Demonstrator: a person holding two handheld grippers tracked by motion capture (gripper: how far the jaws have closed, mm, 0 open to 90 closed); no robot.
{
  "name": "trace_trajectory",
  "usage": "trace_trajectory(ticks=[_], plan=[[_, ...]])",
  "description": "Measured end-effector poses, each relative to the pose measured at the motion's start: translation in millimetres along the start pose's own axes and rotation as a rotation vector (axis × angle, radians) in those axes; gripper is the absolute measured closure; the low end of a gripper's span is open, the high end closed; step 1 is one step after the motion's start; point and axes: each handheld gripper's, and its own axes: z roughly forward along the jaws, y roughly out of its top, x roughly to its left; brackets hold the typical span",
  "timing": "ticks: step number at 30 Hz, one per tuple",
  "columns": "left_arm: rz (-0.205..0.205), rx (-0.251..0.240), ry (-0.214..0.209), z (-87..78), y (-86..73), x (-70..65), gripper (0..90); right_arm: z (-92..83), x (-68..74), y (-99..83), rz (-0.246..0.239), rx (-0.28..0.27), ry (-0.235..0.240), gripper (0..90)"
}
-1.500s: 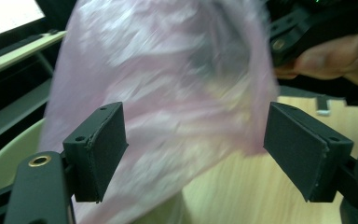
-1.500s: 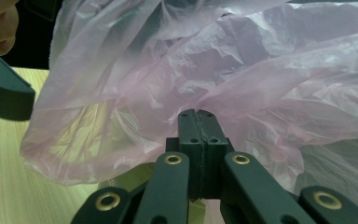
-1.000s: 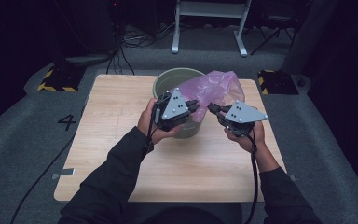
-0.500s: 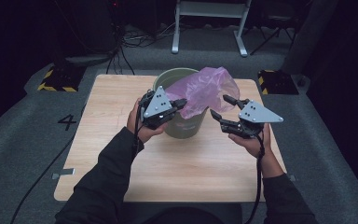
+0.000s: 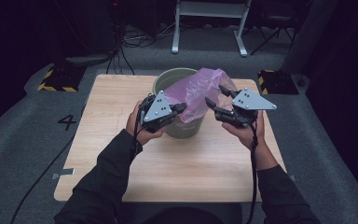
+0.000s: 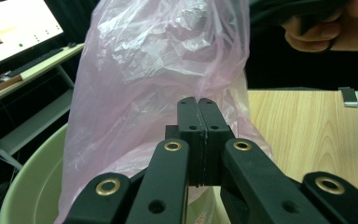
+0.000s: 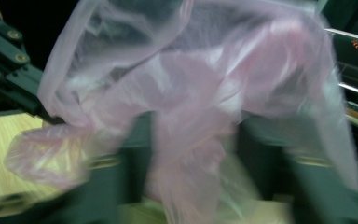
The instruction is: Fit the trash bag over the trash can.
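**Wooden table with a green bin**

A light wooden table [image 5: 121, 158] with rounded corners stands on grey carpeted floor [image 5: 23, 140]. A pale green bin [image 5: 186, 128] rests directly on the tabletop near its far edge, roughly centred between left and right.

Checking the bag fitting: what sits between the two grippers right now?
In the high view, the pink plastic bag, draped over the green bin, lies between the left gripper and the right gripper.
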Motion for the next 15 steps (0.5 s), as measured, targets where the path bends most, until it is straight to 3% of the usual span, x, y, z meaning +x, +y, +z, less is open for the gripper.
trace_trajectory(ticks=[2,5,9,15], plan=[[-0.016,-0.01,0.007,-2.8,-1.6,2.7,89.5,0.5,0.4,-2.0,-0.01,0.005,0.033,80.1],[-0.032,-0.012,0.021,-8.8,-4.8,8.0,89.5,-1.7,3.2,-6.6,-0.024,0.016,0.065,88.9],[-0.052,-0.01,0.048,-16.5,-9.7,15.1,89.5,-7.6,13.0,-14.5,-0.085,0.072,0.047,90.0],[-0.107,-0.021,0.069,-26.9,-20.4,24.7,88.9,-16.0,27.2,-36.3,-0.075,0.115,0.072,90.0]])
